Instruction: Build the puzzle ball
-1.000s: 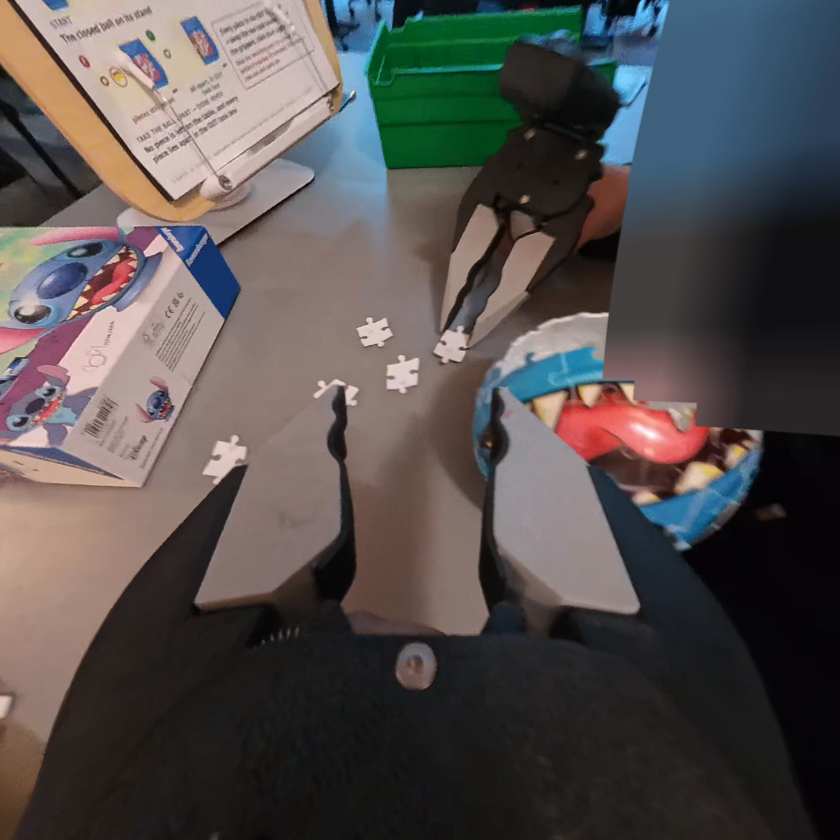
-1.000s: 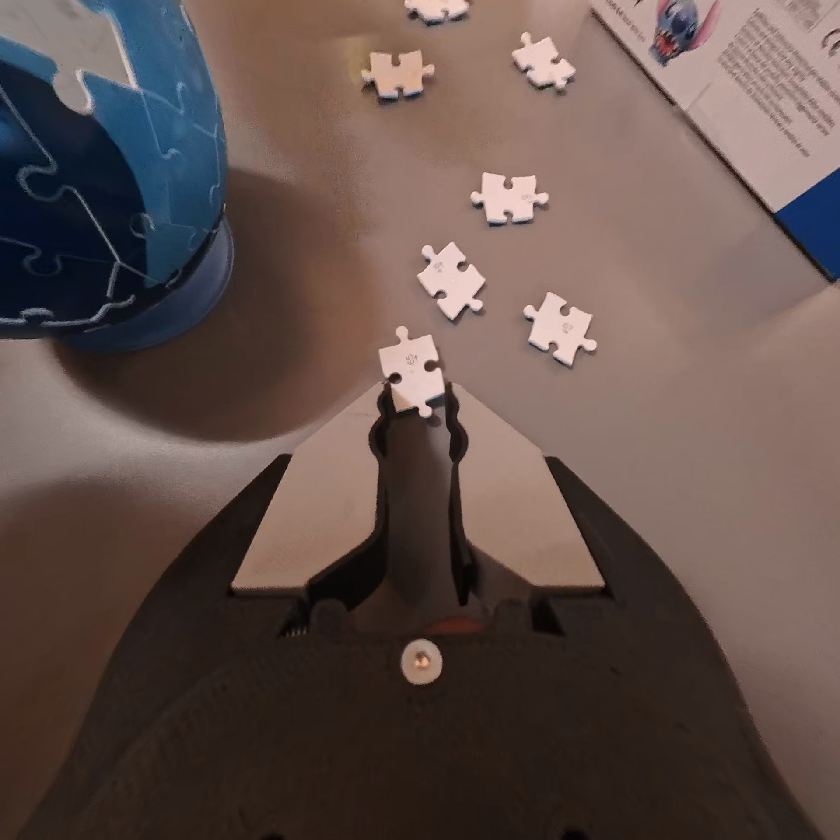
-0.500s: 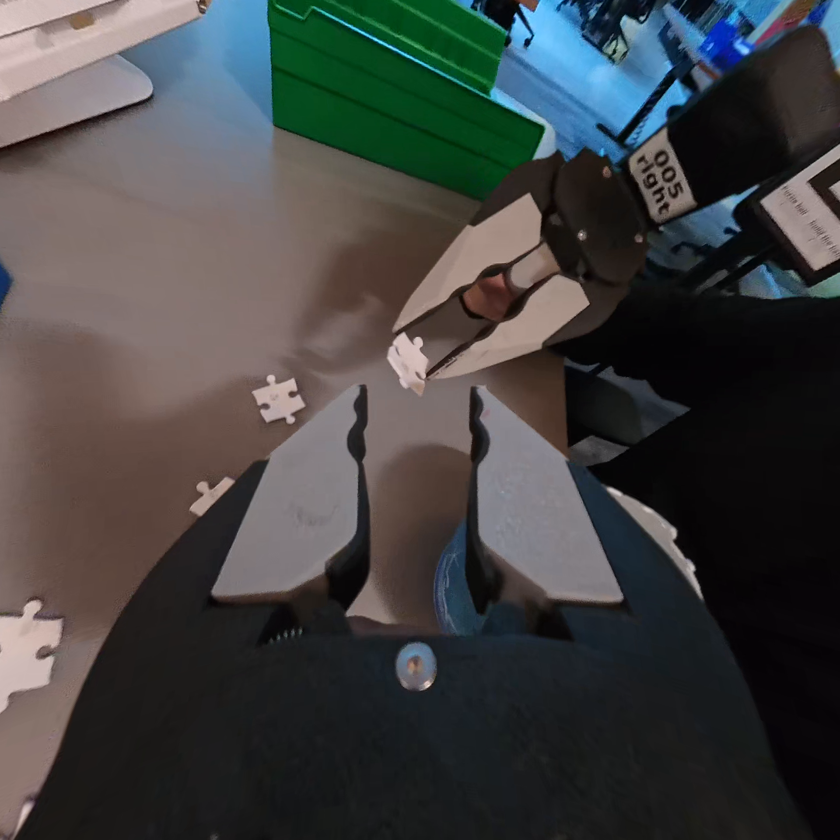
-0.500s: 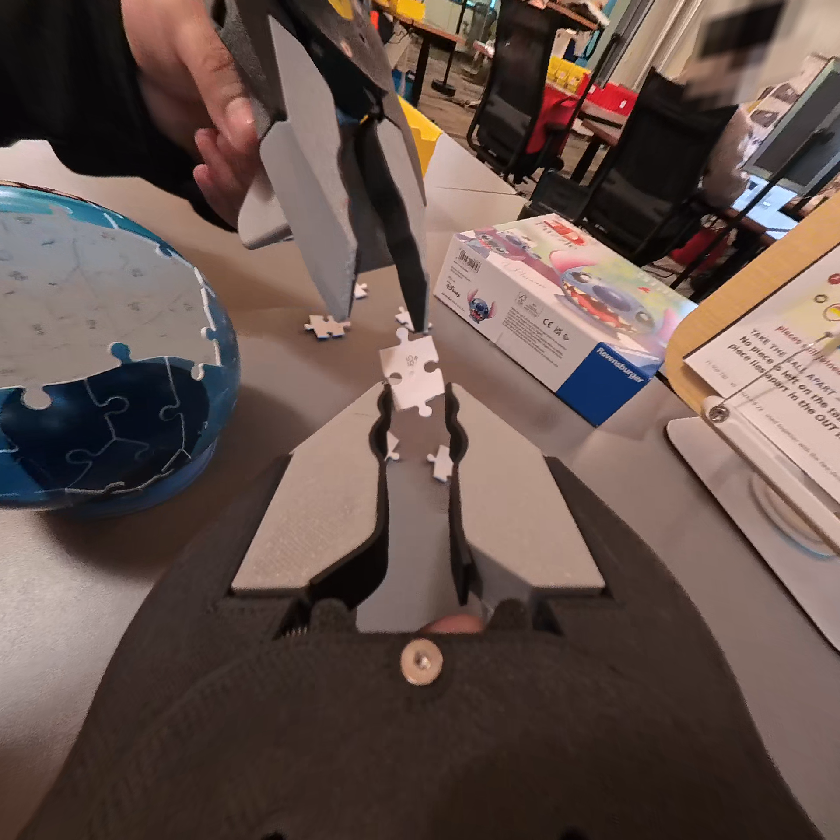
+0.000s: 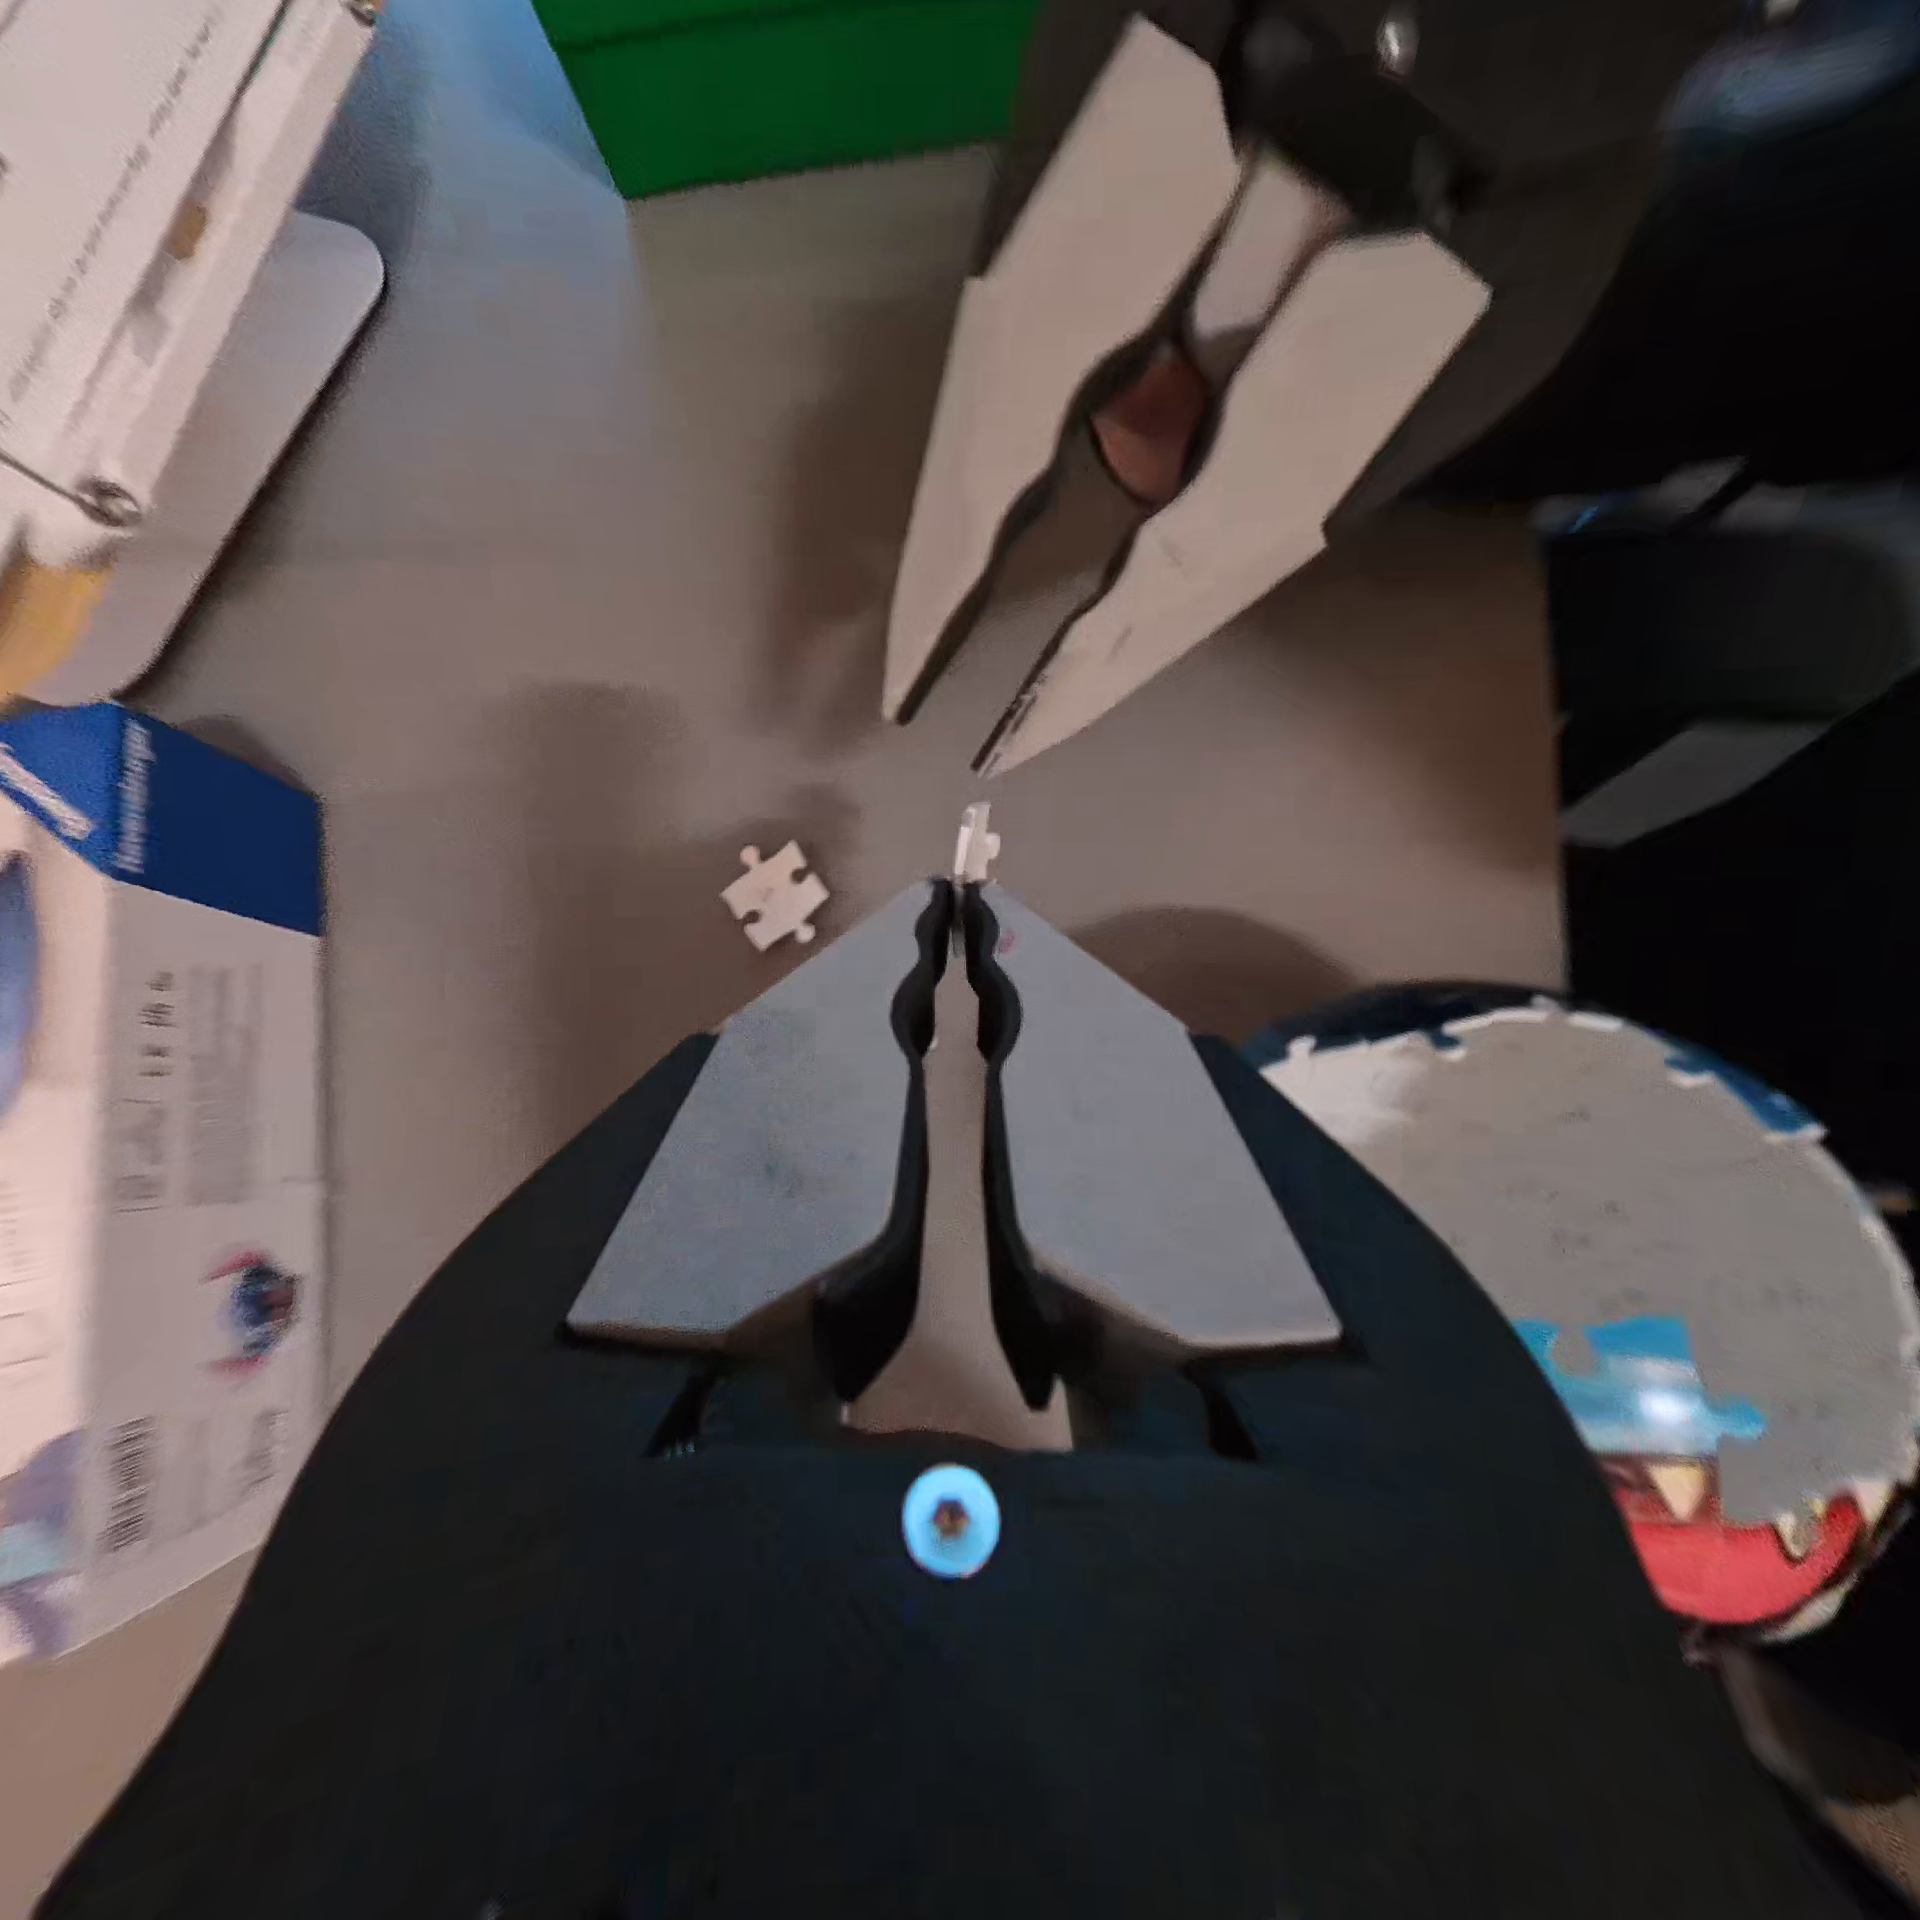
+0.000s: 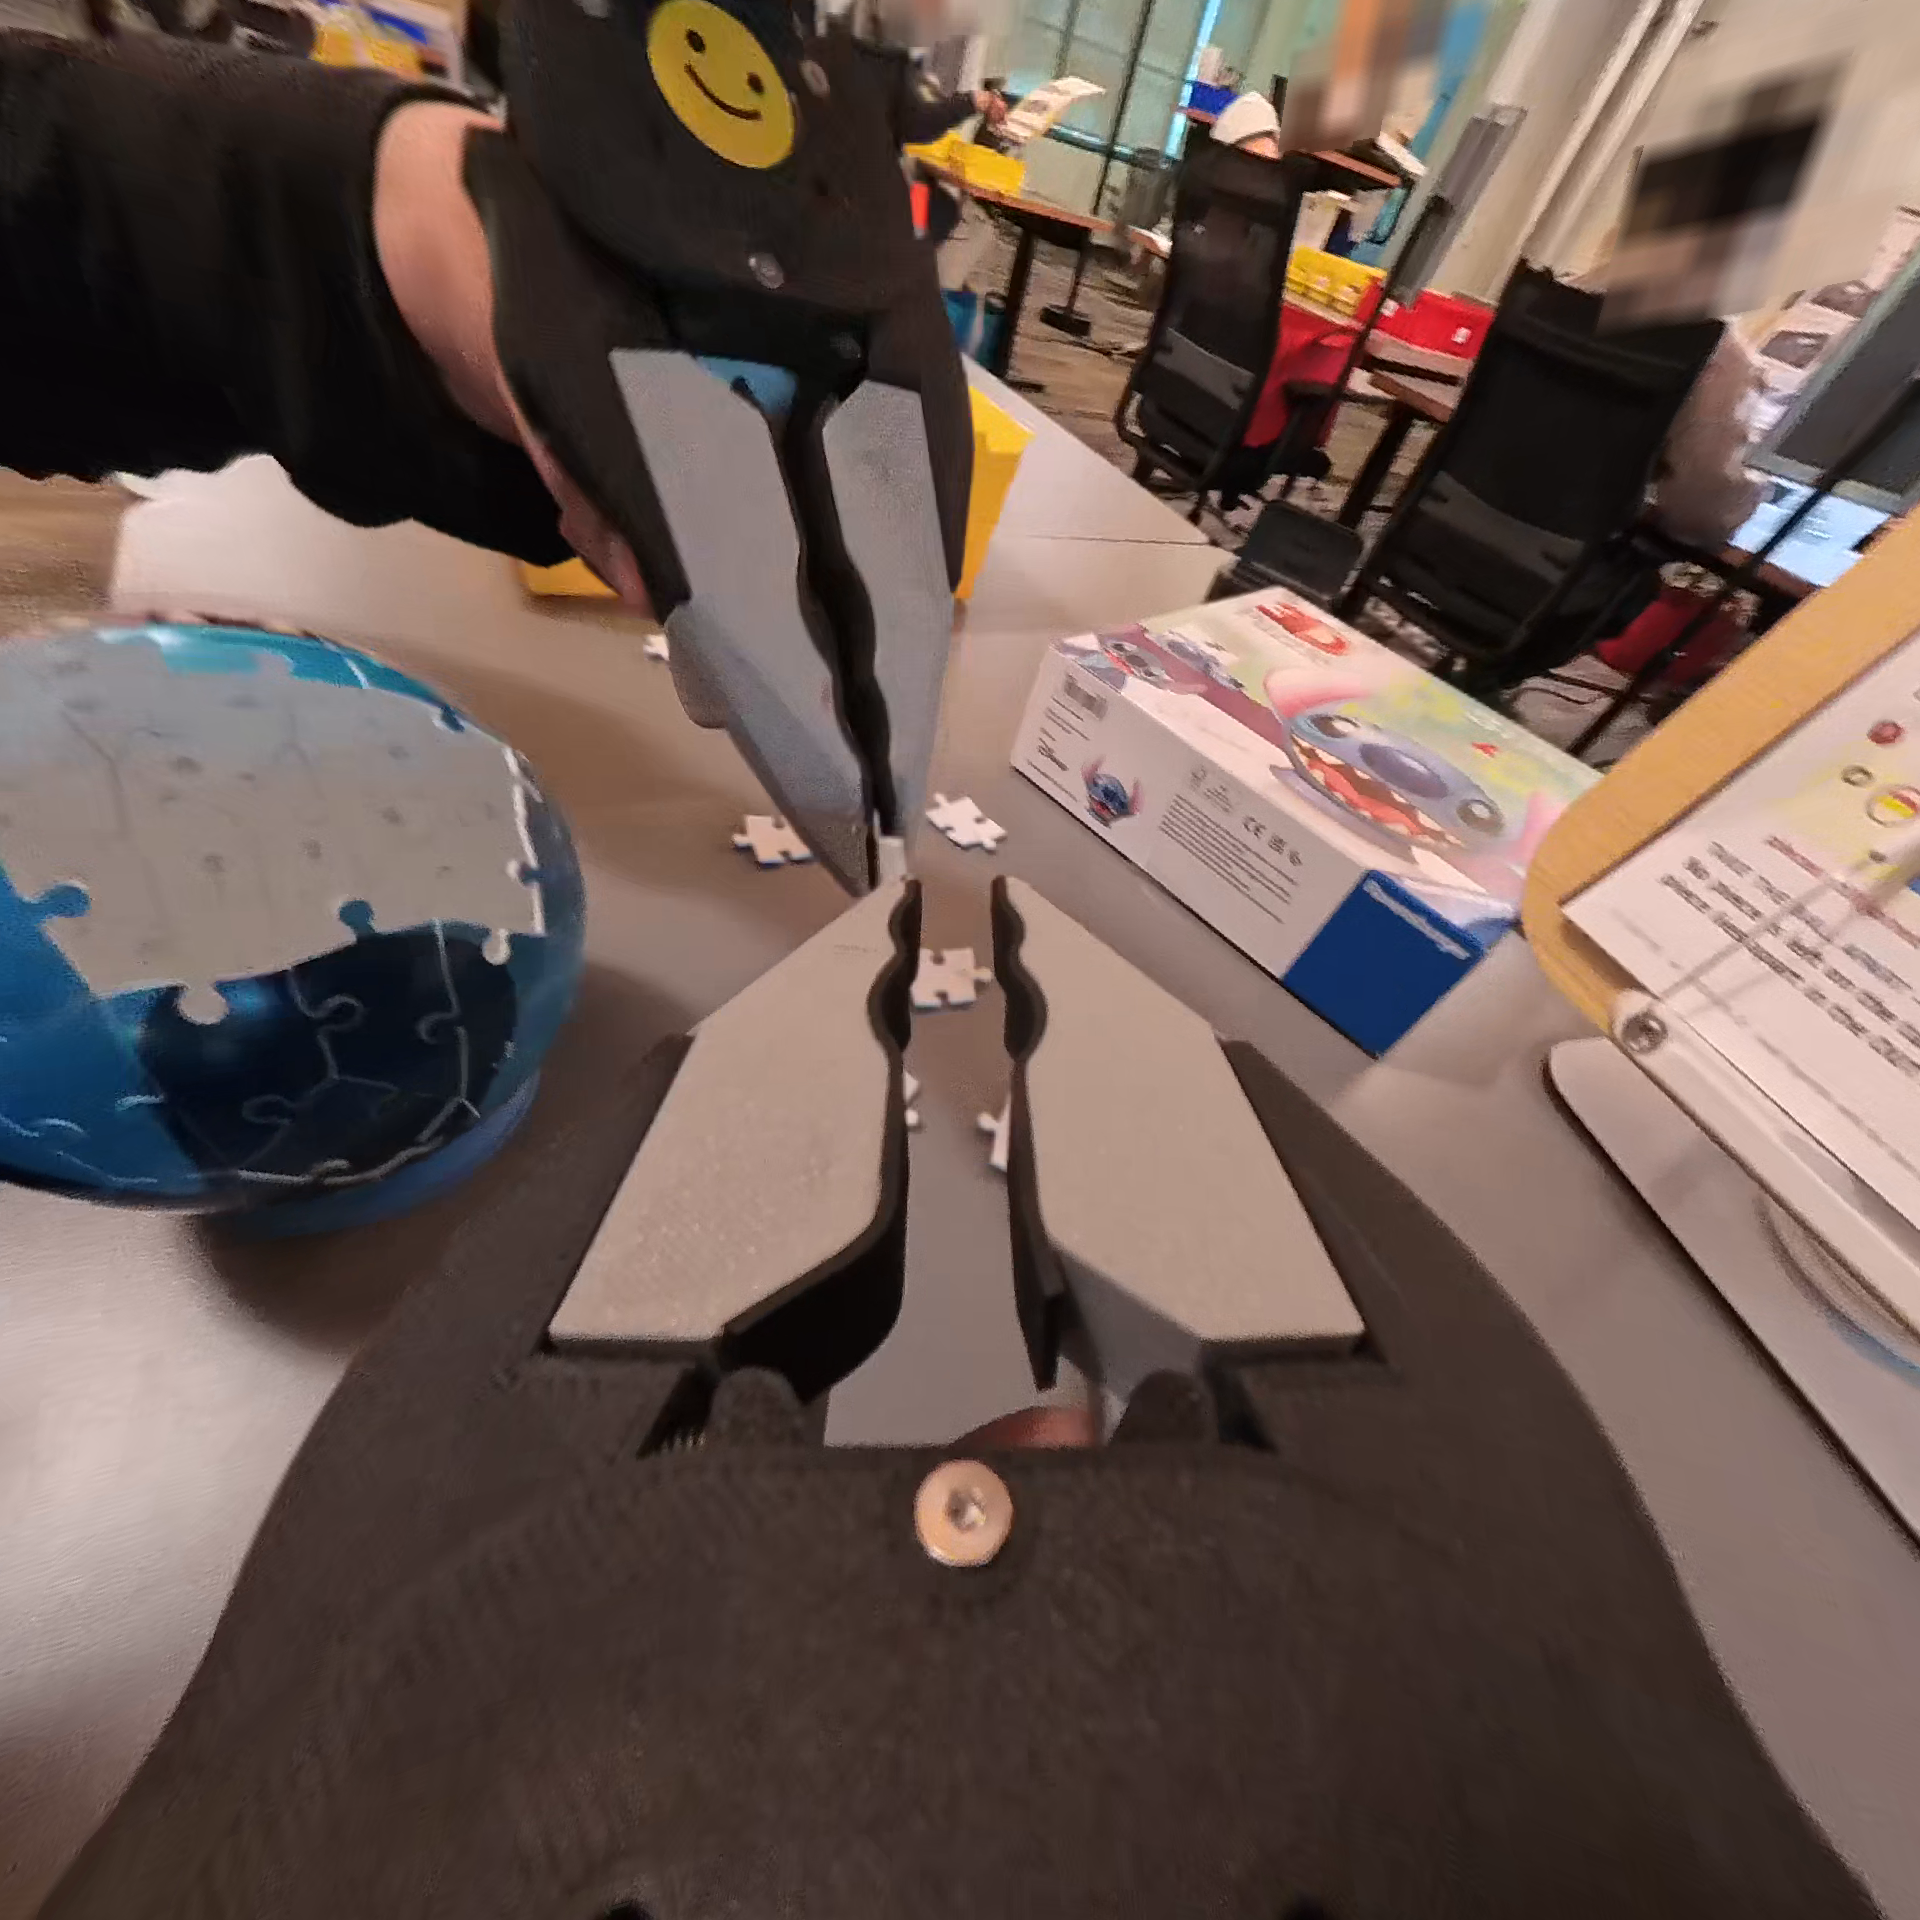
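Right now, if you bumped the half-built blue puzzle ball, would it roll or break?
The half-built blue puzzle ball is round, so it might roll, though it seems seated on a blue ring base. Its shell looks thin with a big open gap, so a hard bump could probably pop pieces loose.

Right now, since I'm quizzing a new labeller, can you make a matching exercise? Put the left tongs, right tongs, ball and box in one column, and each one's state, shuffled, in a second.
Column one:
1. left tongs
2. right tongs
3. ball
4. box

Column two:
a. tips apart, holding nothing
b. lying flat, colourful picture facing up
c. shut on a white puzzle piece
d. partly built, with an open gap showing the inside

Pairs: 1-c, 2-a, 3-d, 4-b
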`<state>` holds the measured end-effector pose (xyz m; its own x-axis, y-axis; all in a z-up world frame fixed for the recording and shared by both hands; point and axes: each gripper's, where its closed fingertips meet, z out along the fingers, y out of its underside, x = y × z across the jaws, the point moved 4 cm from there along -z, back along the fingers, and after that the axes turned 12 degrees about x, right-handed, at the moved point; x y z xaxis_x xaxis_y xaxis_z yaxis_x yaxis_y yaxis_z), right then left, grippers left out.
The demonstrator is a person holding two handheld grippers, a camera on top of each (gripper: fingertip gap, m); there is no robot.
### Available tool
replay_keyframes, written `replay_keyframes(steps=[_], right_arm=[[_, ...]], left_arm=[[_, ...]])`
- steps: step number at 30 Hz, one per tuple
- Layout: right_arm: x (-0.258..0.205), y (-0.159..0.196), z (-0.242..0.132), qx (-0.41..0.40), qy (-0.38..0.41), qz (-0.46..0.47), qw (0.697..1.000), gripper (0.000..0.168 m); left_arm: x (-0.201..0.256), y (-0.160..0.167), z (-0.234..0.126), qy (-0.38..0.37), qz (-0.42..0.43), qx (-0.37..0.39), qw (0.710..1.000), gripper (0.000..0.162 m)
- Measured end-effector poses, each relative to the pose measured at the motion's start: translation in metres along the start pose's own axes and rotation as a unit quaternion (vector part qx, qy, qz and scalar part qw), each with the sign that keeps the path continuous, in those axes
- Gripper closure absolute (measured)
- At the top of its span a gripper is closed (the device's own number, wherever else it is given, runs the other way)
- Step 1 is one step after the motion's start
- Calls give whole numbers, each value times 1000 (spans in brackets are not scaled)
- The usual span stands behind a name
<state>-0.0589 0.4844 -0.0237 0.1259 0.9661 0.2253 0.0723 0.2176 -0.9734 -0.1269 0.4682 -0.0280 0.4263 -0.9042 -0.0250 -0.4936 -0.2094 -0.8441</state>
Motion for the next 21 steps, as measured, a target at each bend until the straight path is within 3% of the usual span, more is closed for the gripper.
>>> replay_keyframes(steps=[4,7,21], right_arm=[[-14,-7,13,-19,-61,-2,998,156],[-22,-10,20,-22,-68,-34,997,168],[-47,-19,36,-17,-84,-117,989,168]], left_arm=[[10,-6,-11,-53,107,-63,991,162],[14,-6,-19,-94,165,-101,977,162],[32,2,-43,-150,235,-179,944,162]])
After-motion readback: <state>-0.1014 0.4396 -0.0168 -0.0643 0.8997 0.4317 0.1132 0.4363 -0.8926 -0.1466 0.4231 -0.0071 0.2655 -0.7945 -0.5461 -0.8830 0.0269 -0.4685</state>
